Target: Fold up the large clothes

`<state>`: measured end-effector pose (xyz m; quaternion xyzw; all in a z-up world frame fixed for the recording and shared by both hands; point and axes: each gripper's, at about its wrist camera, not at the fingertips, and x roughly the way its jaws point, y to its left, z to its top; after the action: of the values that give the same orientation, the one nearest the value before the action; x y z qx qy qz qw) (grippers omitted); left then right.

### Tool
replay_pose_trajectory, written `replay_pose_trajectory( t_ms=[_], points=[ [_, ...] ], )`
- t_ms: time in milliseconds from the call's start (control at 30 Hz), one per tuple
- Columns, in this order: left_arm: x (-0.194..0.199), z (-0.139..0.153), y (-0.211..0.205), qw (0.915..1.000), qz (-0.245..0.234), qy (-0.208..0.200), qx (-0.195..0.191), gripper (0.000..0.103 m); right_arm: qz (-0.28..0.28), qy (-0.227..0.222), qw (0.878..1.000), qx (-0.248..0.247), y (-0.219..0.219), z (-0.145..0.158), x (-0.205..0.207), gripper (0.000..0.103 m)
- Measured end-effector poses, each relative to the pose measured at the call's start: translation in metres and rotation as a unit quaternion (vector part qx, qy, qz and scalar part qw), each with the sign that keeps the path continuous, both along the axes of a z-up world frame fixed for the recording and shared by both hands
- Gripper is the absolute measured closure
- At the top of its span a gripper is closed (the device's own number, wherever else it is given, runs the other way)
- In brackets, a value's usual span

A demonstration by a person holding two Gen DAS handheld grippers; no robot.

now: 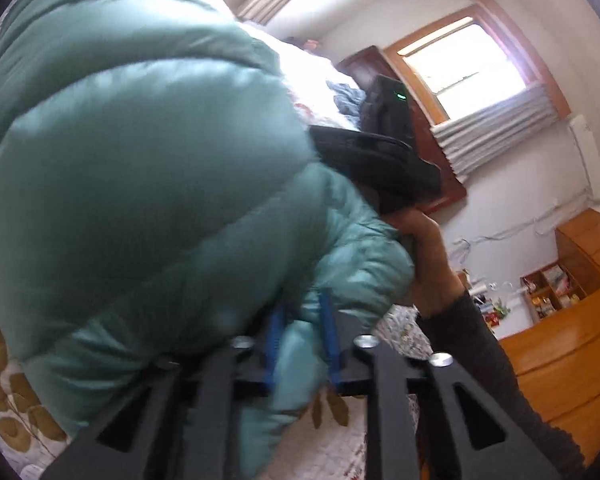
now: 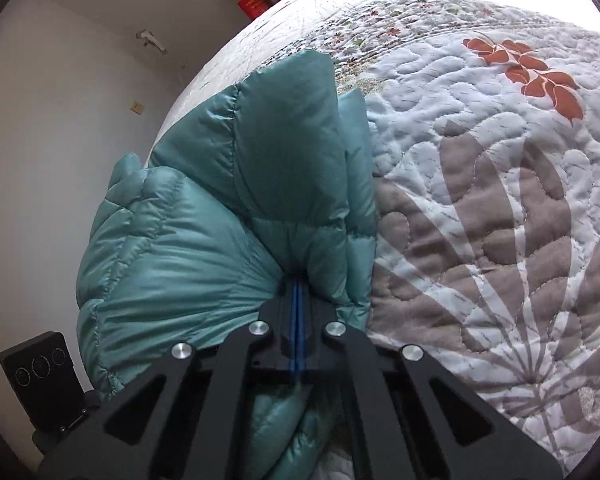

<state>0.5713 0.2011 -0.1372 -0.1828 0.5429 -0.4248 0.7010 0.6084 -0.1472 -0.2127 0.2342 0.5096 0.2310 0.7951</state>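
From my left wrist camera I see the teal down jacket bulging right up against the lens, its quilted panels filling most of the view. My left gripper has its blue fingers a little way apart with a fold of the jacket's thinner fabric pressed between them, so the jaws are closed onto the cloth. Beyond the jacket, the right gripper shows as a dark body with a small green light, held by a hand in a dark sleeve. Under it all lies the quilted bedspread with brown leaves (the frame is somewhat blurred here). A window and a wooden cabinet stand in the background.

From the right wrist camera the jacket lies bunched on the left part of the bed, next to the white wall. My right gripper has its blue pads nearly touching, pinching a gathered pleat of the jacket. The bedspread spreads bare to the right, with an orange leaf sprig stitched farther up.
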Motion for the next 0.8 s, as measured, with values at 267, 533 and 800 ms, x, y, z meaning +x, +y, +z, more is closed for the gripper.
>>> replay_pose_trajectory(
  t_ms=[267, 533, 800],
  points=[
    [0.024, 0.091, 0.026, 0.9963, 0.031, -0.077, -0.023, 0.029, -0.007, -0.042, 0.999, 0.0, -0.008, 0.058, -0.005, 0.083],
    [0.122, 0.049, 0.035, 0.994, 0.085, -0.017, 0.066, 0.038, 0.023, -0.041, 0.999, -0.001, 0.005, 0.055, -0.003, 0.081],
    [0.127, 0.029, 0.019, 0.9924, 0.068, -0.01, 0.102, 0.039, 0.029, -0.028, 0.999, -0.013, 0.005, 0.036, -0.014, 0.085]
  ],
)
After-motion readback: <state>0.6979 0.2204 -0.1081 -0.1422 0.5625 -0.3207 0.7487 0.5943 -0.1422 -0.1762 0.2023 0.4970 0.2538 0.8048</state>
